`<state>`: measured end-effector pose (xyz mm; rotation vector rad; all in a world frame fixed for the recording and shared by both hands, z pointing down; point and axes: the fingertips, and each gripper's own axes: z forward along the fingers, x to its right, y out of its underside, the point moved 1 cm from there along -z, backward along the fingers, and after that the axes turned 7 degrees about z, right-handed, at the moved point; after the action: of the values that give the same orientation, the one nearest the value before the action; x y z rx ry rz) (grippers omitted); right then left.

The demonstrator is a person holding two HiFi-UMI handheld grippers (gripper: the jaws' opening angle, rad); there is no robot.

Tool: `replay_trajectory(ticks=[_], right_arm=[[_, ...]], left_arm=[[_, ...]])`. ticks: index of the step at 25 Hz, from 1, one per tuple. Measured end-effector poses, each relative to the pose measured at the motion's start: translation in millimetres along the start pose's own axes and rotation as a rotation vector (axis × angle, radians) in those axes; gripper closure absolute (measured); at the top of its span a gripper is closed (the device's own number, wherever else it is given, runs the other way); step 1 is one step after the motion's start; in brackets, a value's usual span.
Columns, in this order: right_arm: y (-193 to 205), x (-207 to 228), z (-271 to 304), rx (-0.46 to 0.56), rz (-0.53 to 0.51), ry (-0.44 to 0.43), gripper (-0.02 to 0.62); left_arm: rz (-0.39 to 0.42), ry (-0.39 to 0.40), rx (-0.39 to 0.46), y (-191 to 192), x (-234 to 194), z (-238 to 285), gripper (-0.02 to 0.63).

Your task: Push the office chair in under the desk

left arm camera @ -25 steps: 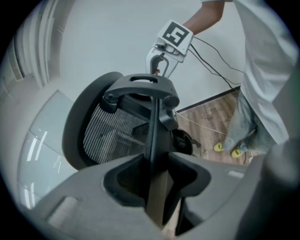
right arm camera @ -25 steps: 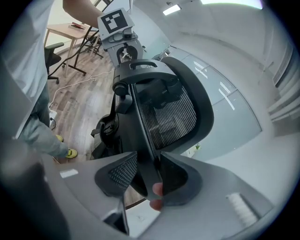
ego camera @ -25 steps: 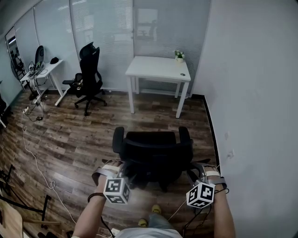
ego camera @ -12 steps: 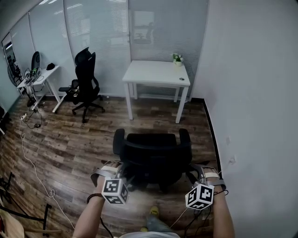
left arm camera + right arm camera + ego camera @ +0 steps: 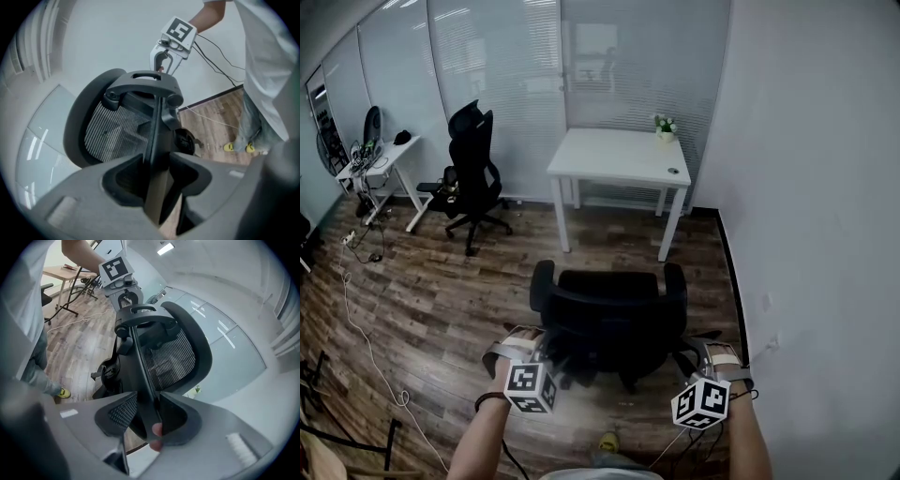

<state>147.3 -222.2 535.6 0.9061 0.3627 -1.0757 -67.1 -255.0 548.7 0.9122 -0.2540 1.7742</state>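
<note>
Little has shifted in the last second: the office chair and both grippers keep their places in the head view, while the white bench sits slightly lower in frame and the person's yellow shoe has slid toward the bottom edge. The chair stands on the wood floor with its seat facing the bench, well apart from it and not under it. The left gripper and right gripper are at the two sides of the backrest. A potted plant stands on the bench's far corner, and a second chair stands off to the left.

From the left gripper view, the fingers are opening, with the thin rim of the mesh backrest standing between them rather than pinched. The other gripper shows at the backrest's opposite side.

From the right gripper view, the fingers are clenched on the backrest's rim, which runs straight down between them. A person's fingertip peeks out at their base.
</note>
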Motion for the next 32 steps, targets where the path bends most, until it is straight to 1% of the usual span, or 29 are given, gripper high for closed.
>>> replay_trajectory(ticks=[5, 8, 15, 19, 22, 32], right_arm=[[-4.5, 28.1, 31.5, 0.019, -0.006, 0.002, 0.453], [-6.1, 44.4, 50.7, 0.017, -0.002, 0.000, 0.453], [-13.9, 86.8, 103.0, 0.031, -0.005, 0.014, 0.451], [-19.9, 115.0, 136.4, 0.036, 0.000, 0.026, 0.449], [-25.2, 136.2, 164.0, 0.020, 0.009, 0.027, 0.449], [-45.6, 225.9, 265.1, -0.048, 0.043, 0.046, 0.449]], left_arm=[[-0.008, -0.028, -0.015, 14.5, -33.4, 27.4, 0.426], [-0.014, -0.020, -0.020, 22.1, -53.2, 44.2, 0.425], [-0.013, -0.030, -0.013, 47.1, -105.4, 88.1, 0.420], [-0.003, -0.033, 0.006, 62.8, -139.9, 115.4, 0.419], [0.005, -0.035, 0.013, 76.4, -166.1, 136.0, 0.420], [0.027, -0.030, 0.041, 123.1, -272.7, 215.2, 0.422]])
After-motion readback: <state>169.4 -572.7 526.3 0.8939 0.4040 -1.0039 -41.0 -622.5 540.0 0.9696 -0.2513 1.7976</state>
